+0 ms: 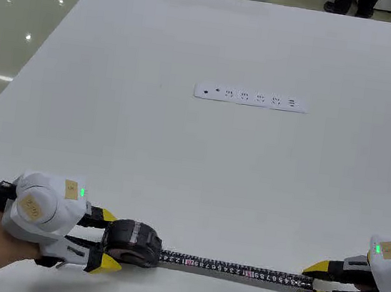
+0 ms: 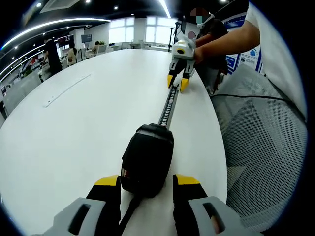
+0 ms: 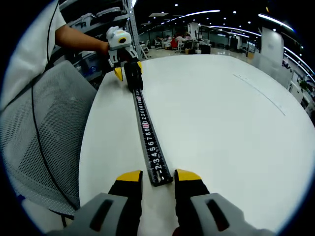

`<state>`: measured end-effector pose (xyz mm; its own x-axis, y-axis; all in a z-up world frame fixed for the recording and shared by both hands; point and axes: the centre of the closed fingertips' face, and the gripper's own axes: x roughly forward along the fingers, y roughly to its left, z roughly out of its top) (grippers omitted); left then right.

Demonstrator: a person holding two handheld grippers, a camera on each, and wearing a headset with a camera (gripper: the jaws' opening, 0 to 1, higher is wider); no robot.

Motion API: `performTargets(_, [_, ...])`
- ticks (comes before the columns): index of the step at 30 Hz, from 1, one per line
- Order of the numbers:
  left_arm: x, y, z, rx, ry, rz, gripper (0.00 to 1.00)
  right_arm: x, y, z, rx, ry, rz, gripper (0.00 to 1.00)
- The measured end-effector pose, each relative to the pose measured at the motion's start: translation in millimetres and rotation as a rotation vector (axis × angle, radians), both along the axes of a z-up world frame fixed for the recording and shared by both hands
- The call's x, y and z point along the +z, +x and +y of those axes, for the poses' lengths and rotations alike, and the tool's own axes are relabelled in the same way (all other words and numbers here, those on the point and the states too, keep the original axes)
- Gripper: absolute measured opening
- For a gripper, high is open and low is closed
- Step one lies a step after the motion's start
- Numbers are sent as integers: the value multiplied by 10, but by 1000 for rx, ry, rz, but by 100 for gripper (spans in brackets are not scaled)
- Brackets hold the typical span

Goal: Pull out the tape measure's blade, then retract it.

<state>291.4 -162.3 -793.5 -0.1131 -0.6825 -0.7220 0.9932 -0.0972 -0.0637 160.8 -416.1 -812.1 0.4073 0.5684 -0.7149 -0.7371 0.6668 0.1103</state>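
Note:
The black tape measure case (image 1: 132, 242) lies near the table's front edge, and my left gripper (image 1: 109, 240) is shut on it, a yellow fingertip on each side. In the left gripper view the case (image 2: 147, 160) sits between the pads, with the blade (image 2: 170, 105) running away to the other gripper (image 2: 177, 82). The dark blade (image 1: 237, 270) lies flat on the table, pulled out to the right. My right gripper (image 1: 316, 284) is shut on its end, and in the right gripper view the blade tip (image 3: 160, 177) lies between the yellow fingertips (image 3: 130, 178).
A white power strip (image 1: 251, 98) lies flat at mid-table. The white table (image 1: 193, 167) stretches far ahead, and its front edge runs just below both grippers. A grey mesh chair (image 2: 266, 147) stands off that edge by the person's body.

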Motion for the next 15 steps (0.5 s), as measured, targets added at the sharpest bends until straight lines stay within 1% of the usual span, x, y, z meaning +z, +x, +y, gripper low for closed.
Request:
performTargets(2, [15,-6,2,12,-9,11,42,-2,0,-6,-17,8,7,26])
performTargets(3, [35,-5,-5,28,-19,27,43,-3,-6,-5,-24,11,13,27])
performTargets(5, [48,-7,-2,45,-20,48,47,7,-10,-1,-31,18,14,29])
performTargets(7, [45,-3,9,48,-14,41,49,24,-7,4,-40,22,10,30])
performTargets(11, [86,7,17,72,-26,49,51,52,-16,6,-55,18,5,34])
performTargets(12, [87,14,20,79,-28,49,52,68,-19,11,-60,25,4,35])
performTargets(14, [109,22,17,99,-34,56,55,83,-18,-1,-75,20,0,37])
performTargets(15, [121,36,13,108,-41,48,57,80,-15,-18,-89,18,0,39])
